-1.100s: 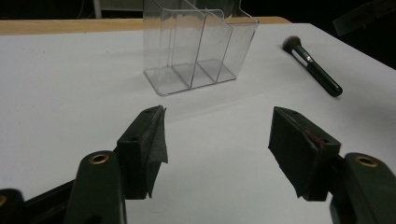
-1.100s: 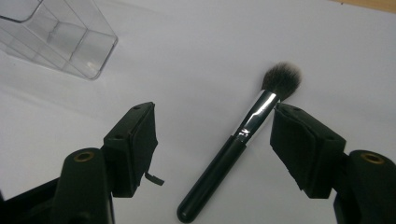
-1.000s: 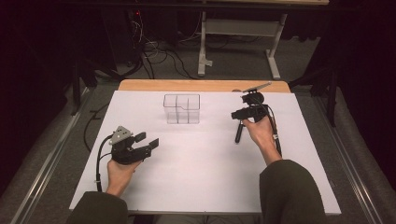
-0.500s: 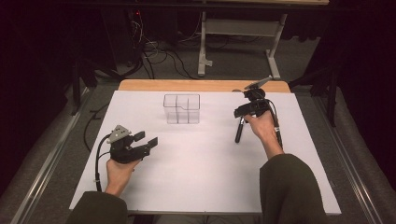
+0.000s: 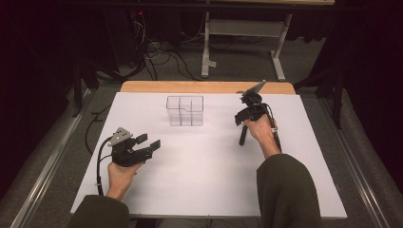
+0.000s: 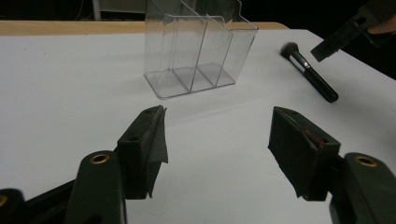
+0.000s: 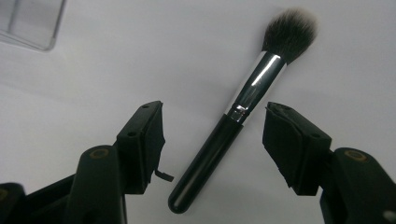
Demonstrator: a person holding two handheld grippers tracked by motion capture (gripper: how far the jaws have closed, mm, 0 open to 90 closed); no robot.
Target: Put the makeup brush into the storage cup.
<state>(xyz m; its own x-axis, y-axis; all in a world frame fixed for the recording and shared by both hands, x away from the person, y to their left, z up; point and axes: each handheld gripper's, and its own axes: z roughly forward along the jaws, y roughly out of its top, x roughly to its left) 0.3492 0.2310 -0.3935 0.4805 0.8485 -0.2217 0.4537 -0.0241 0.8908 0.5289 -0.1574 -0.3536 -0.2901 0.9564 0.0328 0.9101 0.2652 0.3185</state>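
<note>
- Since the earlier frames, the right gripper (image 5: 243,115) has shifted slightly toward the far edge above the makeup brush (image 5: 243,135); the left gripper (image 5: 142,145) has stayed put.
- Right gripper: jaws wide apart, holding nothing, poised over the brush with one jaw on either side of its handle.
- Makeup brush: lies flat on the white table (image 5: 199,171), right of centre, bristles pointing away.
- Left gripper: near left, jaws wide open, empty.
- Clear three-slot organizer (image 5: 185,110) stands at the far centre, well apart from the brush.
</note>
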